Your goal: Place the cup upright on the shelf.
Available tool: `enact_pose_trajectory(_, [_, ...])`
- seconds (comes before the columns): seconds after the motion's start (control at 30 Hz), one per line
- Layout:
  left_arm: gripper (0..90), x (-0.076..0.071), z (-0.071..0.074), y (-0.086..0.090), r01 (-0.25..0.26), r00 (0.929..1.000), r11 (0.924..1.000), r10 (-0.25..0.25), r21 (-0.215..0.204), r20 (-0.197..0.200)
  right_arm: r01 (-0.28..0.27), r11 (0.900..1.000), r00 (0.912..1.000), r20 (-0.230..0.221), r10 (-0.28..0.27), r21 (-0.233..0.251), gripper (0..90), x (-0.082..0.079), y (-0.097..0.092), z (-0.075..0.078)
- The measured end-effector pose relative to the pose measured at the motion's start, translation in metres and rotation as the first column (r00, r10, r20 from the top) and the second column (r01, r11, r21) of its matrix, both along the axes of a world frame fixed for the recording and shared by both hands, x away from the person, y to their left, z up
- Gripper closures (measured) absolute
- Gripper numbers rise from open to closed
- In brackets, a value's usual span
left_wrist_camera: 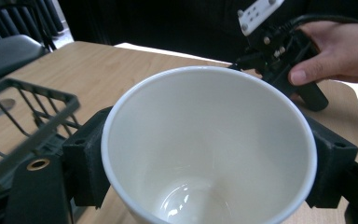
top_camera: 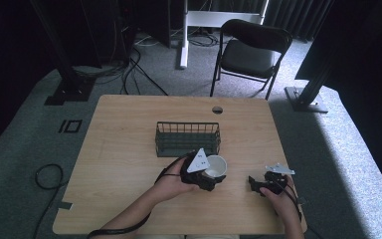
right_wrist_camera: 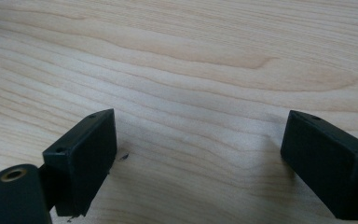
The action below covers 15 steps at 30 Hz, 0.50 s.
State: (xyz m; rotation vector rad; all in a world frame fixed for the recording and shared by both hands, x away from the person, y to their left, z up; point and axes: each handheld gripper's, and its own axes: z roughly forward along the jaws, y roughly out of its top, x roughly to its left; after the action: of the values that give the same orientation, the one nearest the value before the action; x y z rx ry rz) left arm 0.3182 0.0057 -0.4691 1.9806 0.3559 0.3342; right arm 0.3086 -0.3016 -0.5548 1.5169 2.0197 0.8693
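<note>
In the high view the left gripper (top_camera: 210,175) holds a white cup (top_camera: 215,166) just in front of the wire basket (top_camera: 187,138) on the counter (top_camera: 129,149). In the left gripper view its fingers (left_wrist_camera: 86,161) pinch the cup (left_wrist_camera: 205,140) from both sides. In the right gripper view the right gripper (right_wrist_camera: 198,163) has its fingers (right_wrist_camera: 81,161) spread wide over bare wood.

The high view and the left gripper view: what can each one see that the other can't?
High view alone: the whole table, the grey floor, the left gripper from outside. Left gripper view alone: the white cup's shiny inside bottom, with black fingers pressed on both its sides. Both: the cup, the wire basket, the folding chair, and the right gripper.
</note>
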Motion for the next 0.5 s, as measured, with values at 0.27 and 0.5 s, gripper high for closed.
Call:
enact_pose_trajectory(0.27, [20.5,0.004,0.021,0.005,-0.028,0.9996,0.9988,0.028,-0.041,0.005,0.003,1.0000,1.0000,0.000,-0.003,0.003,10.2,0.000,0.000,0.000])
enact_pose_trajectory(0.5, [20.5,0.011,0.039,0.011,-0.075,0.9965,0.9955,0.077,-0.057,0.032,0.000,1.0000,1.0000,0.000,0.000,0.000,10.2,0.000,0.000,0.000])
